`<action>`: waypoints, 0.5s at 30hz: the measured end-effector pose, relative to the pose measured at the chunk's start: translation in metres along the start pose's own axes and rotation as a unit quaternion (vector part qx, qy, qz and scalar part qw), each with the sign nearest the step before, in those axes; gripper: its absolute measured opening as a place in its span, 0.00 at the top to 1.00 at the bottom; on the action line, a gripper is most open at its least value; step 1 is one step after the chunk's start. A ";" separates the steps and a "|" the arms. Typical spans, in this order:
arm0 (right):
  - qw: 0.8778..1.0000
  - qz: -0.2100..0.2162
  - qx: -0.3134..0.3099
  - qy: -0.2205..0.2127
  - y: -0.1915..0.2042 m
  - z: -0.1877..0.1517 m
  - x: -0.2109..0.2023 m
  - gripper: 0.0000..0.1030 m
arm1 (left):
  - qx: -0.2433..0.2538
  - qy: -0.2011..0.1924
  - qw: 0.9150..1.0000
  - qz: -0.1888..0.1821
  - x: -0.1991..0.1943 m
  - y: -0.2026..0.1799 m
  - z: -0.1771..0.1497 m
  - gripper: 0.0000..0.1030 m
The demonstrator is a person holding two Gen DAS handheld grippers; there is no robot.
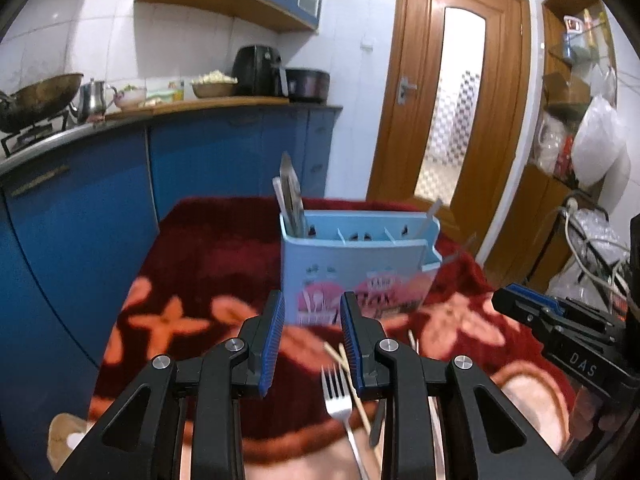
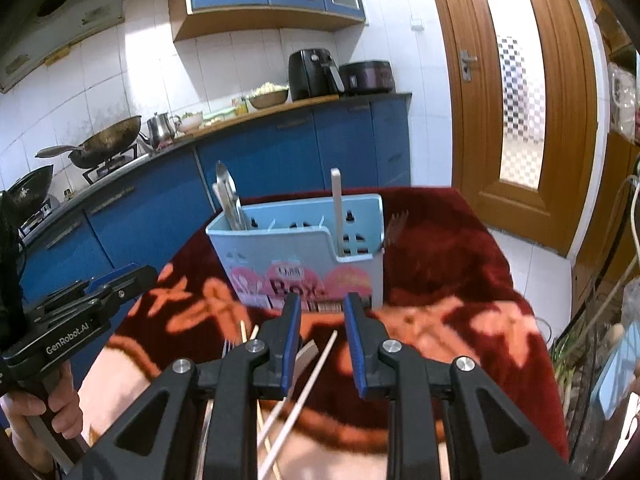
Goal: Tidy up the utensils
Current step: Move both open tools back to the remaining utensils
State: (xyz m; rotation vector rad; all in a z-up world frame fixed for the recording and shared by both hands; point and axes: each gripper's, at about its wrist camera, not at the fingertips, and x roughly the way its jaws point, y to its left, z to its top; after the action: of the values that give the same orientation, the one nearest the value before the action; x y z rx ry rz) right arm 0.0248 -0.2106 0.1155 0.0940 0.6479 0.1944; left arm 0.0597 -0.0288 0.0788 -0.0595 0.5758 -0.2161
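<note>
we held our left tool [image 1: 312, 336] a little spread, pinching nothing, over the fork [image 1: 338, 396] on the surface [image 1: 208, 248]. our right tool [image 2: 322, 342], also spread and empty, faced the blue box [image 2: 296, 260] so we could fill it.

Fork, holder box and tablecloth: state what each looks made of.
Fork: metal, likely stainless steel, by its bright silvery shine.
Holder box: moulded plastic, pale blue and smooth, with thin walls, cut-out slots and a printed label.
Tablecloth: soft fabric, probably plush fleece; matte dark red with an orange flower print, draping over the edge.
</note>
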 end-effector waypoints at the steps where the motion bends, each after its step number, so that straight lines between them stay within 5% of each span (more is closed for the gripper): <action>1: 1.000 0.000 0.000 0.007 -0.001 -0.003 0.001 0.76 | 0.001 0.008 1.000 -0.001 0.001 0.000 -0.002 0.72; 15: 0.994 0.019 0.007 0.104 -0.004 -0.031 0.027 0.76 | -0.007 0.139 0.990 -0.023 0.041 -0.001 -0.034 0.72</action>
State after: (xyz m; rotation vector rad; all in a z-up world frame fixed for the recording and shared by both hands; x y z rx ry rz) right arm 0.0280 -0.2081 0.0748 0.1011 0.8564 0.2388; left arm 0.0739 -0.0385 0.0284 -0.0573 0.8537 -0.2676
